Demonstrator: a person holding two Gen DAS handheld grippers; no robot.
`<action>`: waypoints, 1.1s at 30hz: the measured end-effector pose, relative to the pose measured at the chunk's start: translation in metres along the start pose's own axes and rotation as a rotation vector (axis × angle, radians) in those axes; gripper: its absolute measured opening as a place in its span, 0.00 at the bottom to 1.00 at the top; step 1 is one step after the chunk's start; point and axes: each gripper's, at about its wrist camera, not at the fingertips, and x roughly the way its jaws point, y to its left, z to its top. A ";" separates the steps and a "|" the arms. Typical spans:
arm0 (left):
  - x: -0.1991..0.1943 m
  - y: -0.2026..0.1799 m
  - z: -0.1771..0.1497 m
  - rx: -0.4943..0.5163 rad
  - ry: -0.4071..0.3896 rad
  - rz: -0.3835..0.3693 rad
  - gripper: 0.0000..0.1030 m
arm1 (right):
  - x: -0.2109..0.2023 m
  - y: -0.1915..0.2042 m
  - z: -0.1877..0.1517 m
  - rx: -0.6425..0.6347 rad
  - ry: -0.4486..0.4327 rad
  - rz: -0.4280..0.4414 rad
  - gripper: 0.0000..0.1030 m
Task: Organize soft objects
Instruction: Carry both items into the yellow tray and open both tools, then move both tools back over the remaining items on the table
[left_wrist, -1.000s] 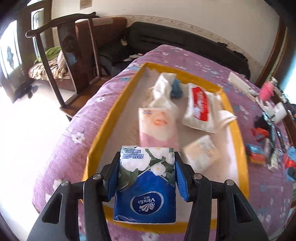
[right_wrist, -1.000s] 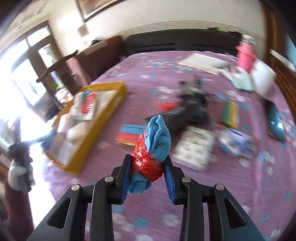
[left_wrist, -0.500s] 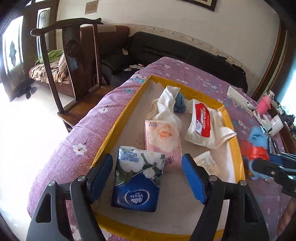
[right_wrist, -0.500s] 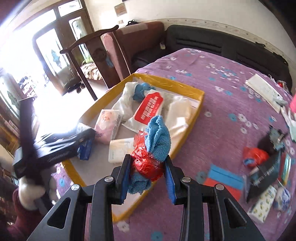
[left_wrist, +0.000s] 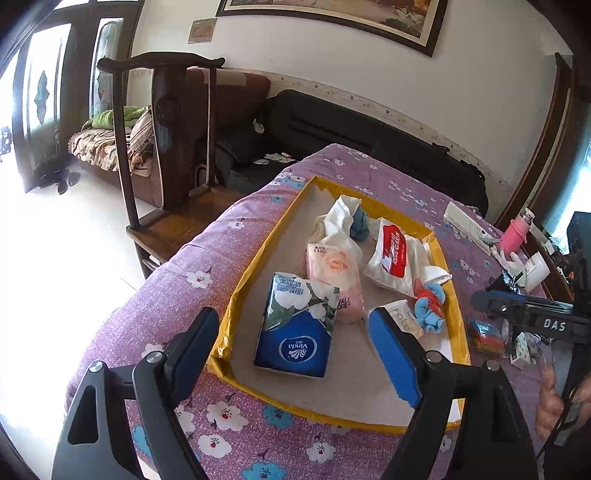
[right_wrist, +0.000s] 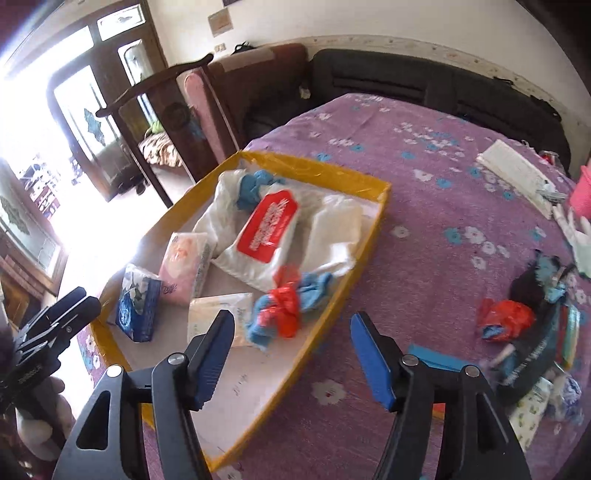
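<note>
Both the left gripper (left_wrist: 295, 350) and right gripper (right_wrist: 291, 356) have just opened their jaws wide and empty above the yellow tray (right_wrist: 369, 236), where a light, squashy blue cloth bundle (right_wrist: 286, 308) lies lower centre, best pinched at its red-wrapped middle, tissue packs (left_wrist: 295, 325) crowding its left.

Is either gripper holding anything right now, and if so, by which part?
Nothing is held. The left gripper and right gripper have just been opening; tissue pack and blue cloth bundle lie in the tray.
</note>
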 end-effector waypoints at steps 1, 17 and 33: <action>-0.001 -0.001 -0.002 -0.003 0.005 -0.002 0.80 | -0.008 -0.006 -0.003 0.008 -0.014 -0.008 0.71; -0.001 -0.130 -0.037 0.234 0.108 -0.218 0.80 | -0.105 -0.198 -0.095 0.349 -0.127 -0.237 0.76; 0.112 -0.294 -0.053 0.637 0.346 -0.337 0.80 | -0.094 -0.257 -0.113 0.397 -0.262 -0.251 0.77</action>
